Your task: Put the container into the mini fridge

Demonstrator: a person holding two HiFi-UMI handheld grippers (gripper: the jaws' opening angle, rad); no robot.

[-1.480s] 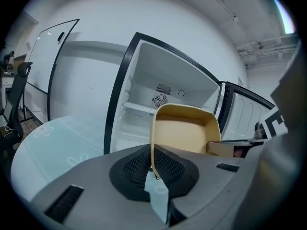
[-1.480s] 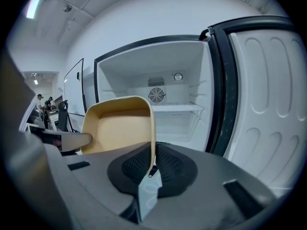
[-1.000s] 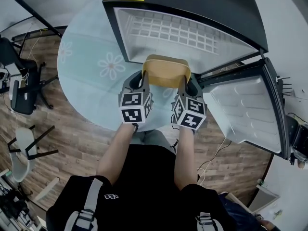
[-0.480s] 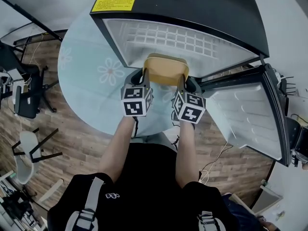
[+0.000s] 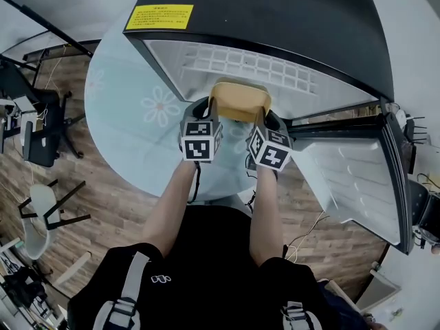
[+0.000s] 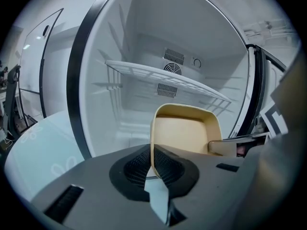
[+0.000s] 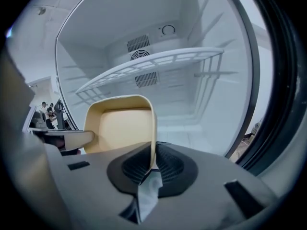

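The container [image 5: 238, 100], a shallow tan tub, hangs between the two grippers at the mouth of the mini fridge [image 5: 275, 26], its far rim just inside the opening. The left gripper [image 6: 152, 163] has its jaws closed on the container's left wall, the rim pinched between the ribbed pads. The right gripper [image 7: 153, 163] has its jaws clamped the same way on the right wall. A grip on opposite walls holds it level and leaves its front free to go in first. Ahead of both pairs of jaws and above them runs the wire shelf [image 6: 163, 75]. The space beneath looks bare, though its near part is hidden behind the container. The door [image 5: 350, 177] stands wide open, right of the right jaws, clear of the path.
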